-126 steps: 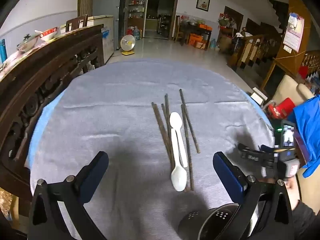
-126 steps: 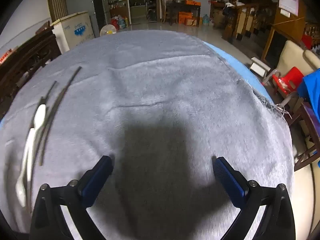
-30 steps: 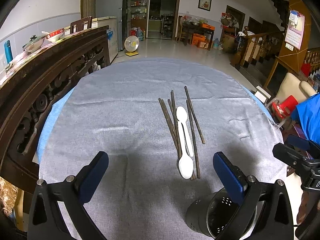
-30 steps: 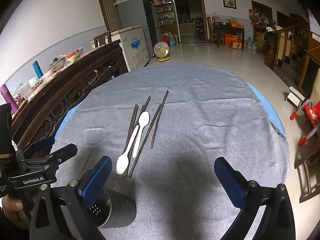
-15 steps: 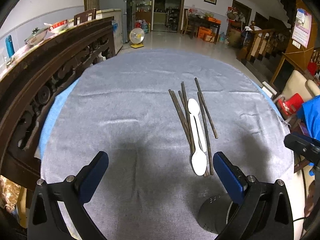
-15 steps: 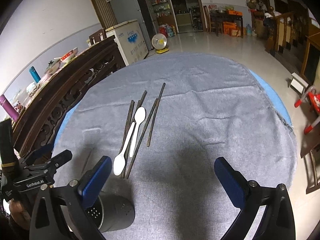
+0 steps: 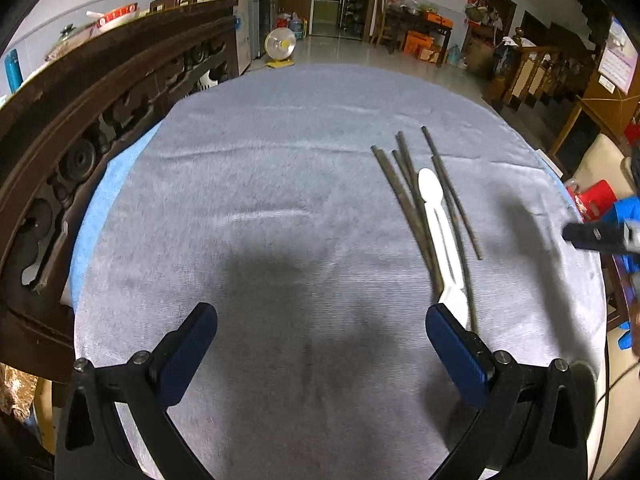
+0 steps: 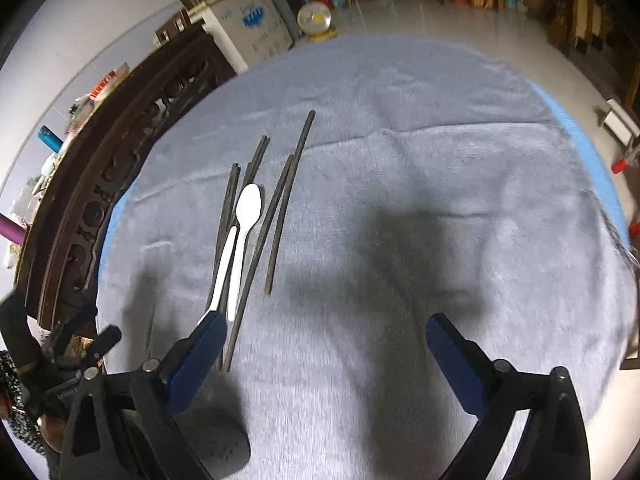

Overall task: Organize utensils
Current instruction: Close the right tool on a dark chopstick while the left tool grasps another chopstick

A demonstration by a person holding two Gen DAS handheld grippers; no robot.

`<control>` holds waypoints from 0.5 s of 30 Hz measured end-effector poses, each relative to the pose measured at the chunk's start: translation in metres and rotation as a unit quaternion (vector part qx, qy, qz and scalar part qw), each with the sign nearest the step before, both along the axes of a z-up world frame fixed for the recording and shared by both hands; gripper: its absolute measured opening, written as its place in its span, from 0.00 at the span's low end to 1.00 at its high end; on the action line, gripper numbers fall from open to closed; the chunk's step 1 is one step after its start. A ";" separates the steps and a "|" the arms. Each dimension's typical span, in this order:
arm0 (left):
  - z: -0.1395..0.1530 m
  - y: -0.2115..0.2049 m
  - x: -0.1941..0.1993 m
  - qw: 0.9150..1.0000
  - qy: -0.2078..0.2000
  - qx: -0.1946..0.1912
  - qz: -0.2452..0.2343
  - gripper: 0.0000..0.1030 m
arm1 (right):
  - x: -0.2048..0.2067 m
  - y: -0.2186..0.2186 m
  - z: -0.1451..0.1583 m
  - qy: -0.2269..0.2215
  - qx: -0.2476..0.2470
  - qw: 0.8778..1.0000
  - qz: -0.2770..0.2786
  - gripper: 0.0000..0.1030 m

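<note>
Chopsticks (image 7: 416, 204), dark, lie in a loose fan on the grey cloth (image 7: 280, 200), two white spoons (image 7: 438, 232) resting on top of them, bowls at opposite ends. Left gripper (image 7: 320, 344) hangs wide and empty, its right-hand finger just over the near spoon bowl. Right gripper (image 8: 320, 354), jaws wide and just closing a little, nothing between; its left-hand finger overlaps the chopsticks' near ends. Black perforated holder (image 8: 224, 444) stands just nearer than the chopsticks.
</note>
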State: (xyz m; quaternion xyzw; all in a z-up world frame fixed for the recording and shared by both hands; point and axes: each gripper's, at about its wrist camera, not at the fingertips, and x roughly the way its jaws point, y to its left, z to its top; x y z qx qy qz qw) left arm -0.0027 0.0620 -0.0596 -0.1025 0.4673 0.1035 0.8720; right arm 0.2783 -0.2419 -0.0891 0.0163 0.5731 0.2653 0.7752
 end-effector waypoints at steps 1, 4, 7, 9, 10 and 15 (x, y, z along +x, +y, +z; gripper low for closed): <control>-0.002 0.002 0.001 1.000 0.002 -0.004 0.001 1.00 | 0.008 0.004 -0.002 0.012 0.000 1.000 0.000 0.83; -0.011 0.013 0.006 0.999 0.010 -0.029 0.010 0.98 | 0.045 0.030 -0.016 0.056 -0.009 0.998 0.005 0.59; -0.019 0.021 0.012 0.999 0.021 -0.045 0.021 0.96 | 0.078 0.053 -0.022 0.075 -0.017 0.997 0.003 0.53; -0.024 0.026 0.016 0.998 0.028 -0.056 0.026 0.96 | 0.101 0.072 -0.027 0.086 -0.026 0.996 0.002 0.52; -0.026 0.029 0.018 0.997 0.030 -0.062 0.031 0.96 | 0.112 0.081 -0.029 0.089 -0.029 0.996 0.001 0.50; -0.036 0.042 0.032 0.994 0.042 -0.083 0.048 0.96 | 0.149 0.118 -0.039 0.098 -0.039 0.994 -0.004 0.48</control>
